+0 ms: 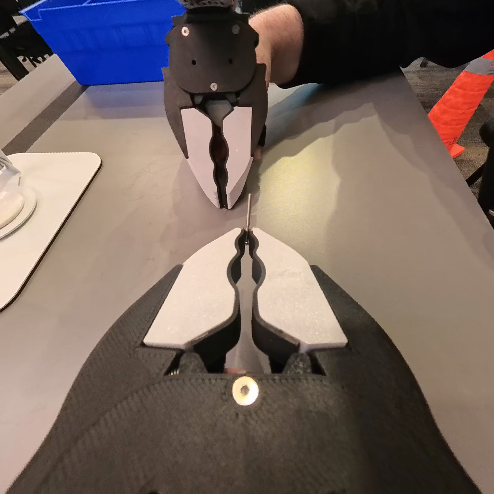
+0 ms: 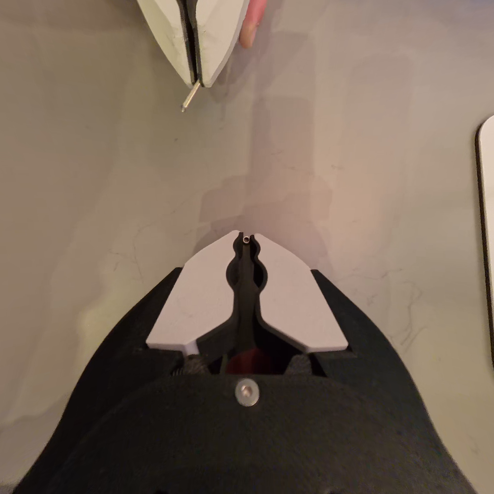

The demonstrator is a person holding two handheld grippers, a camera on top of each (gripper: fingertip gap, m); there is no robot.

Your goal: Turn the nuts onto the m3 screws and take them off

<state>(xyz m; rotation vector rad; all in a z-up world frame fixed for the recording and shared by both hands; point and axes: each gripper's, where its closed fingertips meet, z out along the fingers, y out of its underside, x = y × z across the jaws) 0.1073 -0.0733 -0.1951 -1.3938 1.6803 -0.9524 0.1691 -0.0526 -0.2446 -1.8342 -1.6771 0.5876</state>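
My left gripper (image 1: 247, 230) is shut on a thin silver M3 screw (image 1: 249, 212) that sticks out forward past its tips over the grey table. The screw also shows in the right wrist view (image 2: 190, 96), held by the left gripper (image 2: 196, 80) at the top. My right gripper (image 2: 247, 235) is shut on a small silver nut (image 2: 246, 239) pinched at its tips. In the left wrist view the right gripper (image 1: 224, 206) points toward me with its tips low near the table, just left of the screw's far end. Screw and nut are apart.
A white mat (image 1: 48, 213) with a clear glass jar (image 1: 10, 192) lies at the left; its edge shows in the right wrist view (image 2: 485, 240). A blue bin (image 1: 107, 40) stands at the back. An orange cone (image 1: 462, 99) is beyond the table's right edge. A person's hand (image 1: 278, 48) holds the right gripper.
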